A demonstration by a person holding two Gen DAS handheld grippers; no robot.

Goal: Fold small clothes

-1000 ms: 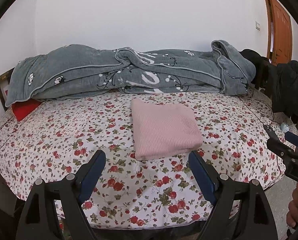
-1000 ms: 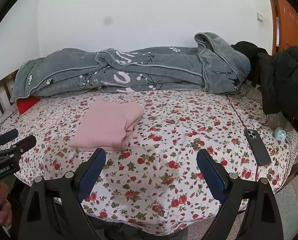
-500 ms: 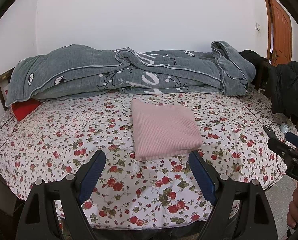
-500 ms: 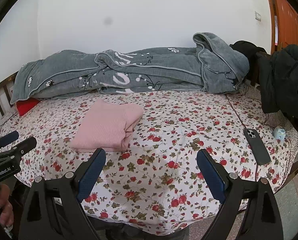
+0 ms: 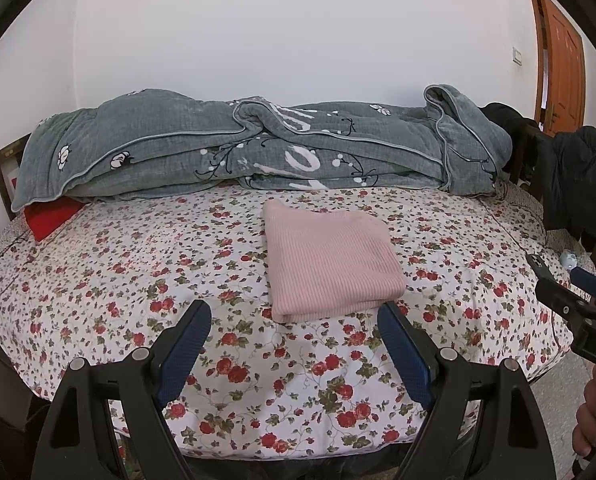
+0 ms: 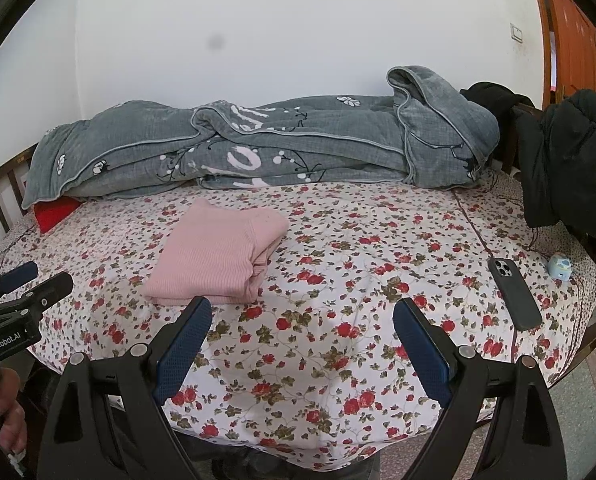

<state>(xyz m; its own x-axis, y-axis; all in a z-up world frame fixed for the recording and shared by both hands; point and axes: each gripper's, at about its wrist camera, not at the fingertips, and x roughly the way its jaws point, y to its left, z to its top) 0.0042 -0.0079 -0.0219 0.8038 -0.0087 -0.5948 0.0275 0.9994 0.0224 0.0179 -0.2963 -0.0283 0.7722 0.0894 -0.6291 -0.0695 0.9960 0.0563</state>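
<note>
Nothing has changed over the last second: your left tool [image 5: 294, 320] and your right tool [image 6: 302, 318] both stay where they were, above the near edge of the bed [image 5: 98, 280], jaws spread wide and empty. The pink sweater [image 5: 330, 260] has not shifted either. That stillness, together with how the sweater lies, suggests the fold is finished: it sits as a compact, squared stack of layers, edges lined up, with no sleeve or hem trailing out.

Take the sweater as your landmark. It lies flat on the floral sheet, in front of the rolled grey quilt [image 5: 258, 152] and well apart from it. Your left tool hovers just short of the sweater's near edge, almost squarely in line with it; the right-hand blue pad [image 5: 402, 352] stands just beside the sweater's near right corner without touching it. Your right tool is off to the right of the sweater, and only its left-hand pad [image 6: 186, 336] comes close to the near corner of the stack. The phone [image 6: 514, 292] lies far to the right of the sweater, clear of both tools.

No other small garment shows on the bed, so you likely have nothing left to fold here.
</note>
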